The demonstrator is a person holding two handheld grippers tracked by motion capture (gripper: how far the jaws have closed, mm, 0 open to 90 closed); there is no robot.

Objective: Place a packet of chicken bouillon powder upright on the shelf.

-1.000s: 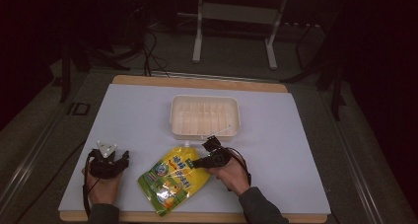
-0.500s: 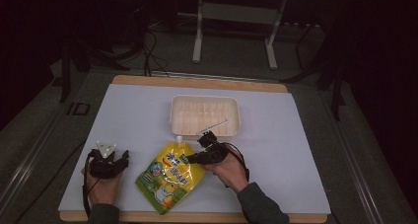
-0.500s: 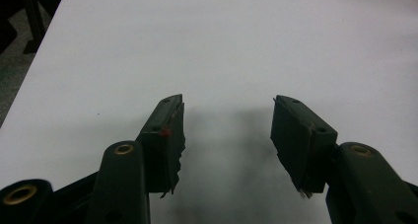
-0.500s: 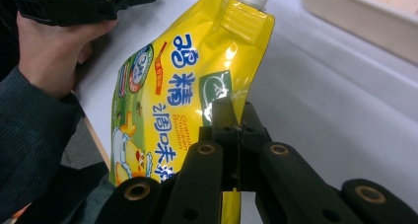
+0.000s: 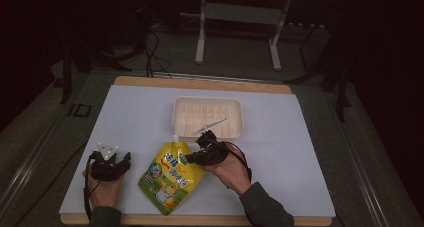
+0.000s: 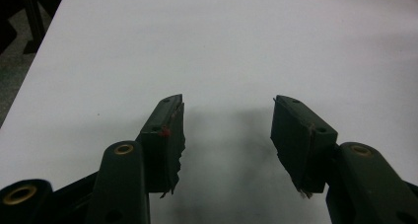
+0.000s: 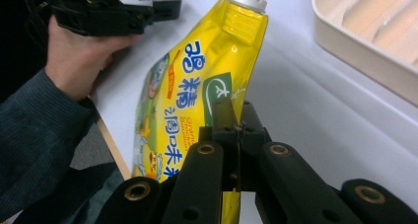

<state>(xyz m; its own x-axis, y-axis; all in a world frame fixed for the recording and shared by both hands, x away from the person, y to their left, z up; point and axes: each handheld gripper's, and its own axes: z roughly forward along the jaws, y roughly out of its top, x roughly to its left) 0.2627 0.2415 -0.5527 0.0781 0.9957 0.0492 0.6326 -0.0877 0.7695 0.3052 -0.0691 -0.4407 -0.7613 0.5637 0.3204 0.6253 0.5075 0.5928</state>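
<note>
A yellow spouted pouch [image 5: 172, 179] with printed characters lies near the table's front edge, its white cap toward the tray. My right gripper [image 5: 192, 158] is shut on the pouch's right edge below the spout. In the right gripper view the jaws [image 7: 235, 113] pinch the pouch [image 7: 197, 86], which is raised on that side. My left gripper [image 5: 125, 159] rests in the hand at the front left, apart from the pouch. Its jaws [image 6: 226, 130] stand open over bare white table with nothing between them.
A cream ridged tray [image 5: 207, 103] sits just beyond the pouch, with a thin white stick [image 5: 212, 125] lying in it. The right gripper view has the tray's rim [image 7: 345, 31] at the right and the left hand's gripper [image 7: 113, 9] at the top left.
The right gripper has risen and shifted slightly left with the pouch's edge held in it, lifting that side of the pouch. The left hand has stayed in place.
</note>
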